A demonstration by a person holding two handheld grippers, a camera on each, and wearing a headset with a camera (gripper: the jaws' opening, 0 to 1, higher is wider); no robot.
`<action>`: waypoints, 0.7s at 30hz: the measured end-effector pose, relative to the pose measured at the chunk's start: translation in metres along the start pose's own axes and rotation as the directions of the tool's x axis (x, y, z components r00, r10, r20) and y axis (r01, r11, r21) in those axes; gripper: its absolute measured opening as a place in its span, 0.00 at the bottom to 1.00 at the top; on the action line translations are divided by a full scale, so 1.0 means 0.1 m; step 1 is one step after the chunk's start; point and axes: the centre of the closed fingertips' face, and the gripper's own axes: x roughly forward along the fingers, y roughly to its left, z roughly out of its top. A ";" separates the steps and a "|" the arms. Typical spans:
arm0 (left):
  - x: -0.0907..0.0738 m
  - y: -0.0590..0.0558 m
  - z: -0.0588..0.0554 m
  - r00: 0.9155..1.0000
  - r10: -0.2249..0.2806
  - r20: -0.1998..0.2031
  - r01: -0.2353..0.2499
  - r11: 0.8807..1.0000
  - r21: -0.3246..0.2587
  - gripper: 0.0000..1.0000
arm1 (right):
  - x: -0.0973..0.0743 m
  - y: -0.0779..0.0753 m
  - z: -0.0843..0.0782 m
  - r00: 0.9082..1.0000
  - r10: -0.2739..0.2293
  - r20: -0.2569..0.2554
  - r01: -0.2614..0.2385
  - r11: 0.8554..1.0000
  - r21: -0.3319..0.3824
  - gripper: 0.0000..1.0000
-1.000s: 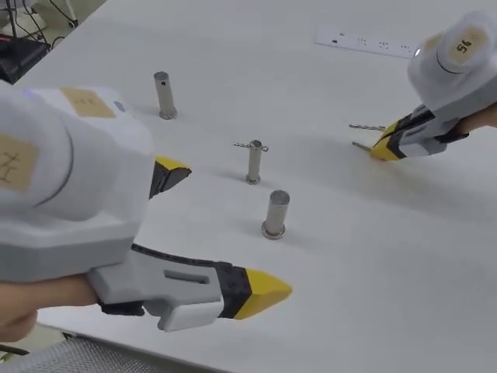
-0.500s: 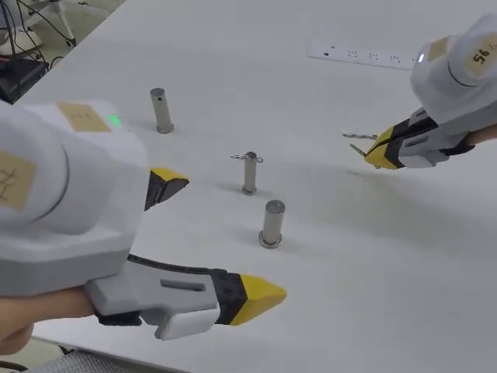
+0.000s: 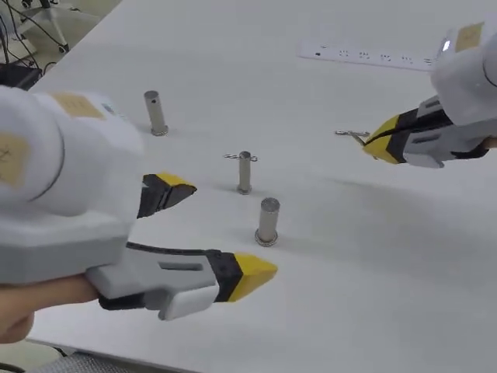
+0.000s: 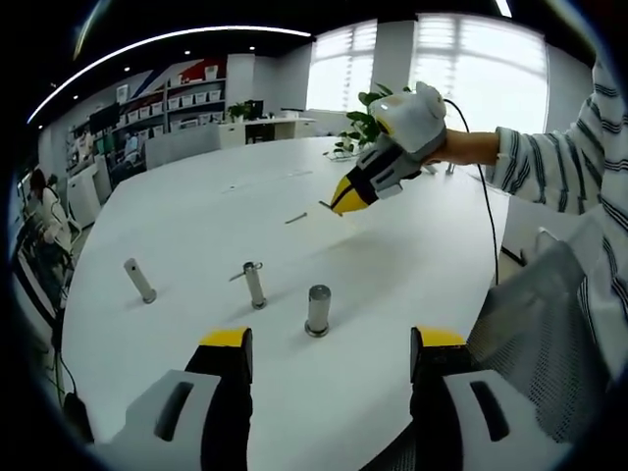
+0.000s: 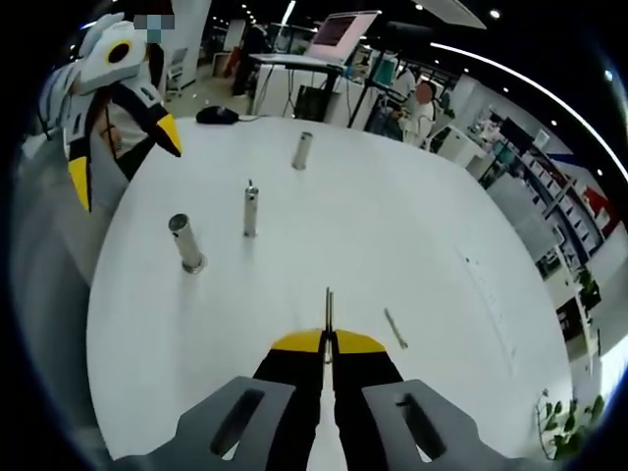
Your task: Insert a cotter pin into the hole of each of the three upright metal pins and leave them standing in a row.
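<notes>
In the head view, the left hand-held gripper [image 3: 216,230] is low over the near edge of the white tabletop [image 3: 349,256], its yellow-tipped jaws spread wide and empty. Just beyond them three metal pins stand upright in a slanted row: the near metal pin [image 3: 268,221], the middle metal pin [image 3: 245,172] with an inserted cotter pin [image 3: 235,157] through its top, and the far metal pin [image 3: 155,113]. A broad bare stretch separates the row from the right hand-held gripper [image 3: 373,144], whose jaws are pinched together on a cotter pin [image 3: 349,134]. A power strip [image 3: 373,56] lies near the far edge.

In the left gripper view, the row stands ahead of the parted jaws, with open surface on both sides. A loose cotter pin [image 4: 296,218] lies flat beside the right hand-held gripper.

In the right gripper view, the clamped cotter pin points forward from the closed tips, the loose one just to its right, and the three metal pins well apart ahead.
</notes>
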 end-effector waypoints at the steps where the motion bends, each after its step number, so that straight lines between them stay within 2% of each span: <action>1: 0.00 -0.01 0.00 1.000 -0.008 -0.004 0.008 1.000 0.004 0.59 | -0.02 0.02 0.01 1.000 -0.003 0.003 0.003 1.000 0.002 0.02; 2: 0.00 -0.04 -0.02 1.000 -0.021 -0.013 0.021 1.000 0.001 0.54 | -0.04 0.03 0.02 1.000 -0.007 0.010 0.007 1.000 0.005 0.02; 4: 0.01 -0.05 -0.02 1.000 -0.023 -0.016 0.023 1.000 0.000 0.50 | -0.08 0.08 0.04 1.000 -0.011 0.021 0.011 1.000 0.011 0.02; 9: 0.07 -0.09 -0.01 0.999 -0.038 -0.017 0.037 0.999 -0.013 0.51 | -0.18 0.22 0.13 0.998 -0.019 0.057 0.018 0.999 0.030 0.02; 14: 0.13 -0.11 0.01 0.998 -0.055 -0.030 0.055 0.998 -0.013 0.50 | -0.27 0.34 0.19 0.997 -0.039 0.071 0.038 0.999 0.009 0.02; 17: 0.17 -0.13 0.09 0.997 -0.075 -0.005 0.075 0.997 -0.029 0.50 | -0.32 0.47 0.26 0.995 -0.016 0.103 0.010 0.998 0.056 0.02; 21: 0.23 -0.17 0.23 0.995 -0.095 0.028 0.096 0.994 -0.051 0.50 | -0.36 0.54 0.30 0.993 -0.025 0.112 0.021 0.999 0.039 0.02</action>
